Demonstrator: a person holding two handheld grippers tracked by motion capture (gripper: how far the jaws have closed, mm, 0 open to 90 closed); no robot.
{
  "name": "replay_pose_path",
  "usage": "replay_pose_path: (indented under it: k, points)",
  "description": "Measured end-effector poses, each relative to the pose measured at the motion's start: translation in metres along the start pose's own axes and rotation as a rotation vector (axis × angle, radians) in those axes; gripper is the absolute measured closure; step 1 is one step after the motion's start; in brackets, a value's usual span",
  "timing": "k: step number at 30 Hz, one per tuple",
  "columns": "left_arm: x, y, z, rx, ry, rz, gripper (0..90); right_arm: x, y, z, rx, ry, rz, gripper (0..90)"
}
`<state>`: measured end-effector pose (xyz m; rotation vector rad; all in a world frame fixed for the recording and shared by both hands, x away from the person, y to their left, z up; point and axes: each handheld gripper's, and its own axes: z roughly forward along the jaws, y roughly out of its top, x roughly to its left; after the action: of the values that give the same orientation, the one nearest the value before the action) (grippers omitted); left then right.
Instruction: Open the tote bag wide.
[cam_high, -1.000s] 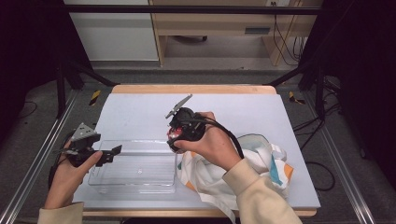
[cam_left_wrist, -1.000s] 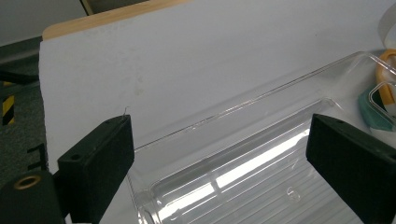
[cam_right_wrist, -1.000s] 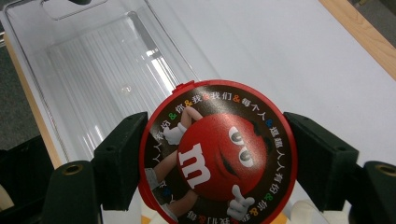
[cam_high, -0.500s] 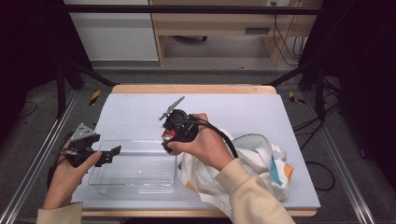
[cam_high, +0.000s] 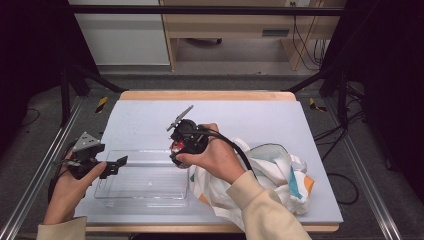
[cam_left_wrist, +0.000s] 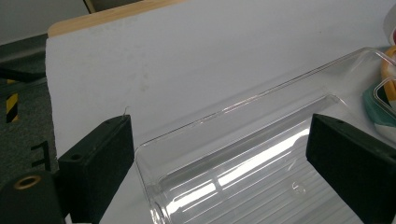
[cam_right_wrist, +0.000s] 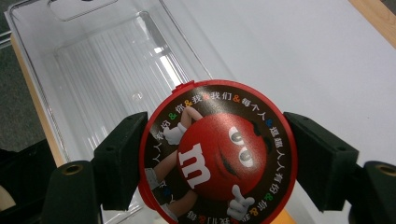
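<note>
**A:** What is the right gripper (cam_right_wrist: 215, 161) carrying?

**B:** A round red candy tin (cam_right_wrist: 217, 156) with a printed lid. The two black jaws are clamped on its rim, one at nine o'clock and one at three o'clock of the lid in the right gripper view. In the high view the tin (cam_high: 178, 148) hangs just off the clear plastic bin (cam_high: 142, 196), at the bin's one o'clock corner.

**A:** Where could it go wrong?

**B:** I judge the grip to be the weak point. The jaws meet a curved, glossy rim on two narrow patches, so the tin could swivel between them or squirt out if the hand tilts. A drop from there might land it on the bin's wall rather than inside, or send it rolling across the white mat (cam_high: 260, 120).

**A:** And the left gripper (cam_left_wrist: 219, 158)?

**B:** Its jaws stand wide apart, straddling the bin's near corner without pressing on it, as far as the left gripper view shows. In the high view that gripper (cam_high: 90, 161) sits at the bin's nine o'clock edge. With nothing pinning it, the light bin could skid if the tin knocks its wall.

**A:** Anything else close by?

**B:** The cloth bag (cam_high: 265, 175) lies at the bin's three o'clock, under the right forearm. The sleeve or the trailing cable could drag it against the bin and push it off line.
</note>
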<state>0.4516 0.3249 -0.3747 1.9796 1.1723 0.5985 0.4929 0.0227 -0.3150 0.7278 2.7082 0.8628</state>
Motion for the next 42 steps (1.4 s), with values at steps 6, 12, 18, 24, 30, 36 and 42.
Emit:
replay_pose_path:
  k: [6,12,18,24,30,36,42]
  points:
    - [0.0,0.0,0.0,0.004,-0.001,0.002,8.0,0.003,0.0,0.004,0.008,0.004,-0.001,25.8]
    - [0.001,0.0,0.0,0.003,-0.003,0.001,8.0,0.006,0.0,0.009,0.011,0.011,-0.004,25.8]
    - [0.001,0.0,0.0,0.003,-0.006,0.002,8.0,0.009,0.001,0.013,0.014,0.018,-0.005,25.8]
    - [0.002,-0.001,-0.002,-0.002,-0.002,0.0,8.0,0.013,0.002,0.017,0.017,0.019,-0.008,25.8]
    - [0.003,-0.001,-0.001,-0.005,-0.005,-0.002,8.0,0.021,0.002,0.023,0.027,0.025,-0.015,25.8]
    - [0.005,-0.002,-0.002,-0.005,-0.006,-0.008,8.0,0.027,0.002,0.031,0.041,0.025,-0.026,25.8]
    - [0.006,-0.002,-0.003,-0.007,-0.004,-0.008,8.0,0.03,0.002,0.036,0.055,0.027,-0.033,25.8]
